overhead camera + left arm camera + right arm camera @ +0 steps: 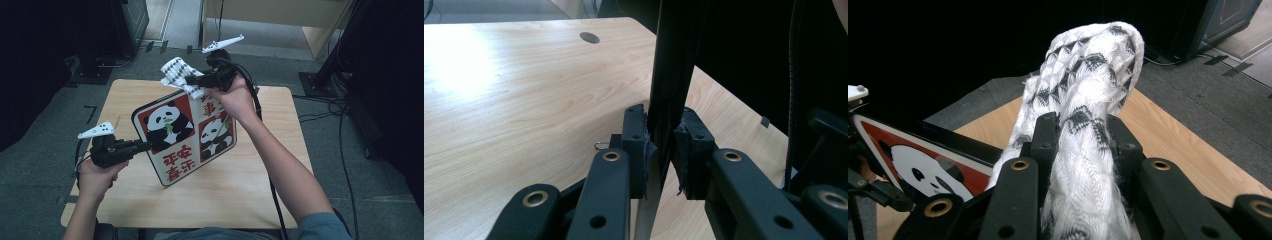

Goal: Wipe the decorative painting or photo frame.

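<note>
Board (185,137), panda-printed in red and white, is held tilted above the middle of the table (250,200), its lower corner down near the wood and its upper edge toward the far edge. It is clamped at its left edge by the left gripper (145,145), whose pads are seen pressed on both faces of the thin edge (664,145) in the left gripper view. Cloth (181,75), white with black pattern, is pinched by the right gripper (192,80) and pressed against the board's top corner; it is bunched between the closed jaws (1080,150).
</note>
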